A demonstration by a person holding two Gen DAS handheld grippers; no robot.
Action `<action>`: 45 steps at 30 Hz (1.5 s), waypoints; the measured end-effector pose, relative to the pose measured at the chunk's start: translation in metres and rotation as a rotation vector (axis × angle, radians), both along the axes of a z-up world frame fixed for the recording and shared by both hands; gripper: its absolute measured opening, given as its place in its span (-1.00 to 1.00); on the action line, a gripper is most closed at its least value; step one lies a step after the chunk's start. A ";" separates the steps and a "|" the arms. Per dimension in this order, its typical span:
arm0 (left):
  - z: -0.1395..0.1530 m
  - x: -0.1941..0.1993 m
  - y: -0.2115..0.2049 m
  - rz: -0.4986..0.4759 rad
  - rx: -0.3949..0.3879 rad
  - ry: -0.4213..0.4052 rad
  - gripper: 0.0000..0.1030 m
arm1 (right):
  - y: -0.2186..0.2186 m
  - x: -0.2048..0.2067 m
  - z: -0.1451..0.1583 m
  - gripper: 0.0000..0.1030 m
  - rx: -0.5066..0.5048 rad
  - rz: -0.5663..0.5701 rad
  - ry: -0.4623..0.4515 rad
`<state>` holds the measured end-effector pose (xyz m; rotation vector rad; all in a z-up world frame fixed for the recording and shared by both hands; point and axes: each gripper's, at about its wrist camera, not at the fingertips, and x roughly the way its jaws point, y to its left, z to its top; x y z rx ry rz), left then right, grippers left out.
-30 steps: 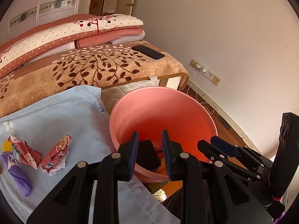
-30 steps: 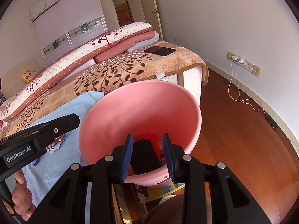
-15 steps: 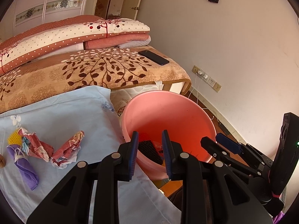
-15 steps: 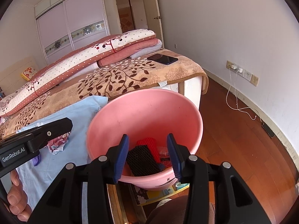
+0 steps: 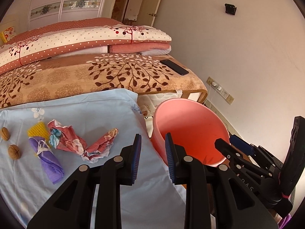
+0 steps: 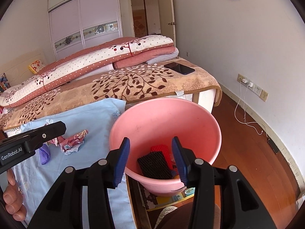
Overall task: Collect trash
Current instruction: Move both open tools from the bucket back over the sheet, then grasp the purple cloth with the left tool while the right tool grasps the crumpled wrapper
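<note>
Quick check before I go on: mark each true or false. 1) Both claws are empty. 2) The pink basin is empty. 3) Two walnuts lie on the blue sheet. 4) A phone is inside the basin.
1) True: left claw and right claw are open, holding nothing.
2) False: pink basin holds a black mesh piece and a red one.
3) True: walnuts on the blue sheet.
4) False: phone lies on the bed.

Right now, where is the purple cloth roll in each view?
Left wrist view: purple cloth roll lies lower left on the blue sheet.
Right wrist view: only its end shows, far left, under the left gripper.
Shared landmark: pink basin, to its right.
</note>
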<state>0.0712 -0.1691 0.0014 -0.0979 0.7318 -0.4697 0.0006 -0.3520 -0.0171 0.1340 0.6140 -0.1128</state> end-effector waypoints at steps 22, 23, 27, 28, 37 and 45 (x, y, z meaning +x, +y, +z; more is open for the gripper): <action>-0.034 -0.012 0.151 0.311 0.014 0.102 -0.50 | 0.067 0.021 -0.019 -0.04 0.088 0.204 0.078; -0.037 -0.012 0.155 0.320 0.017 0.108 -0.50 | 0.070 0.022 -0.021 -0.04 0.087 0.210 0.083; -0.046 -0.007 0.163 0.348 0.015 0.138 -0.50 | 0.077 0.024 -0.025 -0.03 0.088 0.231 0.100; -0.047 -0.005 0.163 0.351 0.009 0.147 -0.50 | 0.079 0.025 -0.026 -0.03 0.088 0.236 0.104; -0.050 0.023 0.151 0.376 -0.004 0.175 -0.32 | 0.089 0.029 -0.033 -0.03 0.084 0.262 0.126; -0.076 0.042 0.149 0.419 -0.018 0.272 -0.32 | 0.090 0.034 -0.037 0.00 0.089 0.275 0.137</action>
